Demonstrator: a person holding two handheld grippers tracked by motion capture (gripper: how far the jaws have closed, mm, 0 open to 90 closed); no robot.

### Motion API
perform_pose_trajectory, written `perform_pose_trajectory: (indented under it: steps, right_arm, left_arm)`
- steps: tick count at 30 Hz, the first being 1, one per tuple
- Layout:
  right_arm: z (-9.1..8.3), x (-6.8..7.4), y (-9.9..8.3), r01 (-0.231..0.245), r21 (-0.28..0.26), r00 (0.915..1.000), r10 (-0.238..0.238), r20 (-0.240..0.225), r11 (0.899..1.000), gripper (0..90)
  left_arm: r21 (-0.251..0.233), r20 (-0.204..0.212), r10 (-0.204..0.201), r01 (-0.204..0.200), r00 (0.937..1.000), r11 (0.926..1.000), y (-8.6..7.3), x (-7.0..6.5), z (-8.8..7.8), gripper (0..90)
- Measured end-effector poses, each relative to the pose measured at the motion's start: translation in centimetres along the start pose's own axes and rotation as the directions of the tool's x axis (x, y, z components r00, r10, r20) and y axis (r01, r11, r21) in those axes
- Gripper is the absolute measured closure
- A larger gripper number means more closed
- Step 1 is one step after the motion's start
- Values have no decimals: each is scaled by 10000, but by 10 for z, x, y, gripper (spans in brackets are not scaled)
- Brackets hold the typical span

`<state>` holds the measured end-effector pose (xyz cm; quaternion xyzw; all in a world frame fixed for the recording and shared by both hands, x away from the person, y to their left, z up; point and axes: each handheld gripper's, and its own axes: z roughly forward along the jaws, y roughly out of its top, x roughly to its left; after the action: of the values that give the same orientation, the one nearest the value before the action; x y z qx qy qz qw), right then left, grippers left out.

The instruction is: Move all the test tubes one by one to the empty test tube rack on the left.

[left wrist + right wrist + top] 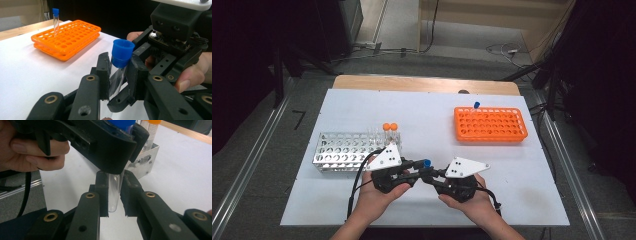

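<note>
While both grippers clamp the blue-capped tube, open tabletop beyond.

**Bright table, dark surroundings, soft close-ups**

From my seat the white rectangular table sheet is lit evenly from overhead and reads almost washed out, while the room on both sides of the high view falls to near black. Shadows under the orange plastic tube rack are short and faint. I see the whole high view as slightly soft and grainy. In the left gripper view the black near jaws blur, and the blue plastic cap stays fairly crisp. In the right gripper view, glare streaks the clear glass tube, and the far background goes hazy.
</note>
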<state>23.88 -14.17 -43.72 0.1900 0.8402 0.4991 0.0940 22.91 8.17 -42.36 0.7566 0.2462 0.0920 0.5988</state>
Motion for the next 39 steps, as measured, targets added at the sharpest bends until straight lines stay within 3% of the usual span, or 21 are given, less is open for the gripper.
perform_pose_trajectory:
  steps: [8, 17, 26, 30, 39]
  right_arm:
    - [-1, -2, -1, -102, -17, 9998, 102, -159, 9999, 731]
    - [-6, -8, -2, -180, -122, 9982, 173, -577, 9998, 401]
    - [-25, -28, -15, -544, -15, 9985, 544, -98, 9985, 73]
    - [-37, -39, -20, -853, -158, 9963, 852, -70, 9962, 6]
    - [-61, -58, -36, -1073, -176, 9933, 1079, 410, 9941, 0]
  left_arm:
    - [-2, -135, 97, -97, 9999, 10000, 1, 1, -2, 769]
    - [-233, -503, 30, -42, 9987, 9997, 4, 7, -13, 770]
    - [-414, -1121, -62, 16, 9937, 9991, 8, 19, -31, 770]
    - [-507, -1394, -128, 58, 9902, 9987, 9, 26, -40, 770]
    - [-714, -2059, -327, 184, 9780, 9973, 11, 41, -60, 770]
